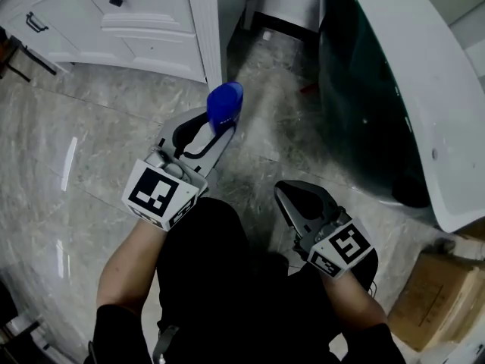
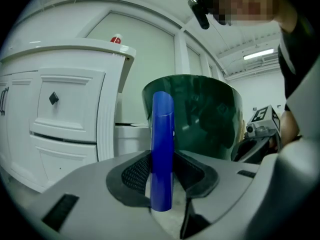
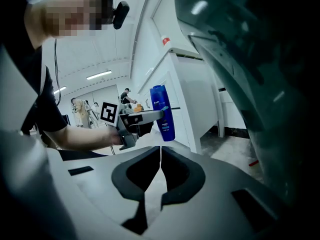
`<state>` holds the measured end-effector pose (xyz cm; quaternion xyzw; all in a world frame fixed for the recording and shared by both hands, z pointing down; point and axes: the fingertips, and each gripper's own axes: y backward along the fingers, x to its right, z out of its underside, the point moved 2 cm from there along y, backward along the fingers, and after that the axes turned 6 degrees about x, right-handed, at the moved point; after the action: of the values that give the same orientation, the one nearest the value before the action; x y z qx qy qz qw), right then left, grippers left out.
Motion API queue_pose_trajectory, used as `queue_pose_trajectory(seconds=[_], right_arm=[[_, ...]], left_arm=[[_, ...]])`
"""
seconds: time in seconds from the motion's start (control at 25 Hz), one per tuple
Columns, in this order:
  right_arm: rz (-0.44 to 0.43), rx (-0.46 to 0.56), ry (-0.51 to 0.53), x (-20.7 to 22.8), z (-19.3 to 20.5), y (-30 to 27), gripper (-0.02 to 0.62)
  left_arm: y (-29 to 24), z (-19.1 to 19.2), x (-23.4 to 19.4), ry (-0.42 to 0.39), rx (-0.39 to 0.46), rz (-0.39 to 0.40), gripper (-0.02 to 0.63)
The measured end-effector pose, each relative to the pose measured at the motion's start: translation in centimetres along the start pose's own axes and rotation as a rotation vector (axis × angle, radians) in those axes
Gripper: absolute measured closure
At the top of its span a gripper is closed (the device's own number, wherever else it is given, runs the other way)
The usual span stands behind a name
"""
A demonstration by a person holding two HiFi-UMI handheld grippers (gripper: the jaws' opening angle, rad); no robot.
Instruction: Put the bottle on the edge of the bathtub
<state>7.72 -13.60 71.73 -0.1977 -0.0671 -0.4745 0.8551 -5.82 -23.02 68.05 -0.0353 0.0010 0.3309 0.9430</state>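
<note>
Beside the bathtub [image 1: 424,74], the left gripper [image 1: 216,133] clamps the blue bottle [image 1: 225,105] roughly upright above the floor; the right gripper [image 1: 288,199] is closed on nothing. The carrying step appears in hand. Next, the bottle needs raising across to the tub's white rim.

Blue bottle [image 1: 224,105], white-rimmed dark green tub [image 1: 364,105], white cabinet [image 1: 144,29] far left, grey marbled floor [image 1: 106,150], brown box [image 1: 436,298] near right
</note>
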Motion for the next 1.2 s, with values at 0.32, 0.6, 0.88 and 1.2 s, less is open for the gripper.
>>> queue_pose_trajectory(seconds=[0.32,0.6,0.88,1.2], right_arm=[[0.045,0.012,-0.013,2.9,0.9,-2.2,0.566],[0.001,-0.041,-0.021,3.6,3.7,-4.6,0.566],[-0.017,-0.152,-0.081,3.6,8.1,-5.7,0.566],[-0.021,-0.179,-0.095,3.9,9.8,-5.9,0.566]], left_arm=[[-2.3,8.7,0.8,0.074,-0.058,0.044,0.454],[-4.4,16.0,1.5,0.066,-0.109,0.089,0.453],[-4.8,22.0,1.7,0.102,-0.145,0.086,0.453],[-5.5,26.8,1.1,0.094,-0.176,0.063,0.453]])
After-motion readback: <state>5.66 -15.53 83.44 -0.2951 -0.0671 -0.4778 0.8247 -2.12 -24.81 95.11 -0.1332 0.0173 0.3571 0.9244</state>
